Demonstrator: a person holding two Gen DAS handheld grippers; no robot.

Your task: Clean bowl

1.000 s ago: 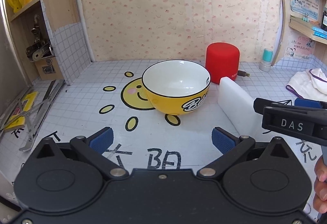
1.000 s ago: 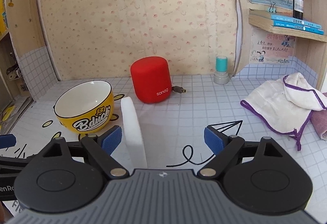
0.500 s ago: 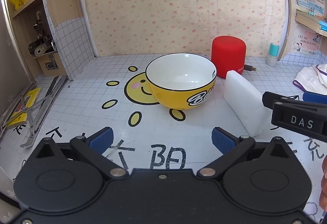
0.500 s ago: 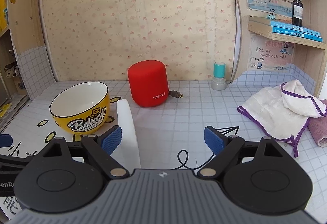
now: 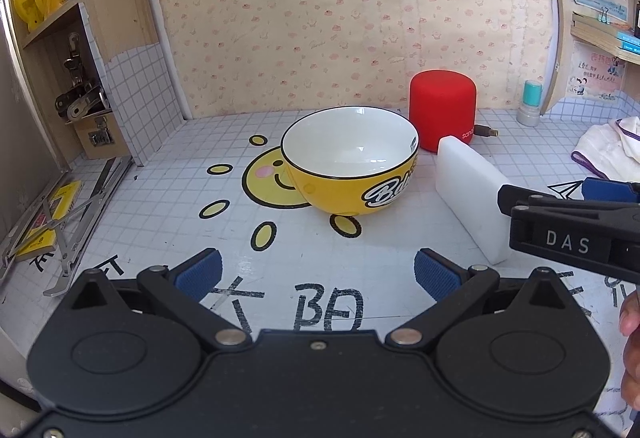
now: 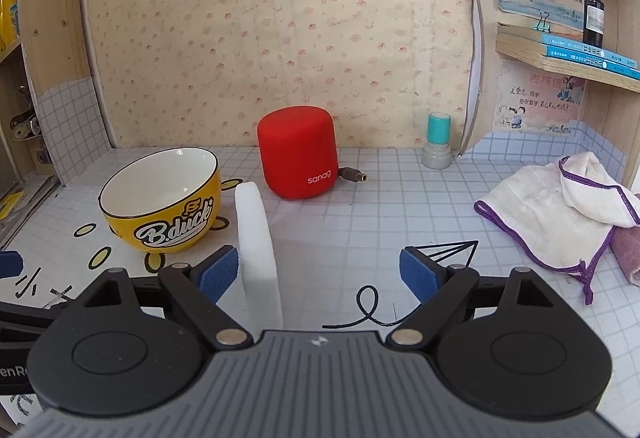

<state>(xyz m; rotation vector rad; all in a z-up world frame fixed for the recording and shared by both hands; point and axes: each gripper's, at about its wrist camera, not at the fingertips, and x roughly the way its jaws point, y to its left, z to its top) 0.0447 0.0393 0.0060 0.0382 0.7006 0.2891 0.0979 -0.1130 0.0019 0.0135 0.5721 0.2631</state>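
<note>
A yellow bowl (image 5: 352, 166) with a white inside and black rim stands upright on the tiled table; it also shows in the right wrist view (image 6: 164, 198). A white sponge block (image 5: 472, 198) stands on edge just right of it, also seen in the right wrist view (image 6: 258, 250). My left gripper (image 5: 318, 272) is open and empty, well short of the bowl. My right gripper (image 6: 320, 272) is open and empty; the sponge's near end lies just inside its left finger (image 6: 220, 270). The right gripper's fingers also show at the right of the left wrist view (image 5: 560, 214).
A red speaker (image 6: 298, 154) with a cable stands behind the sponge. A teal-capped stamp (image 6: 438, 142) is at the back right. A white cloth with purple trim (image 6: 560, 206) lies at the right. A metal stand (image 5: 60, 222) lies at the left by a shelf unit.
Both grippers have tilted up and shifted slightly; the bowl and sponge sit a little further left in the left wrist view. Nothing was taken hold of; both stay open.
</note>
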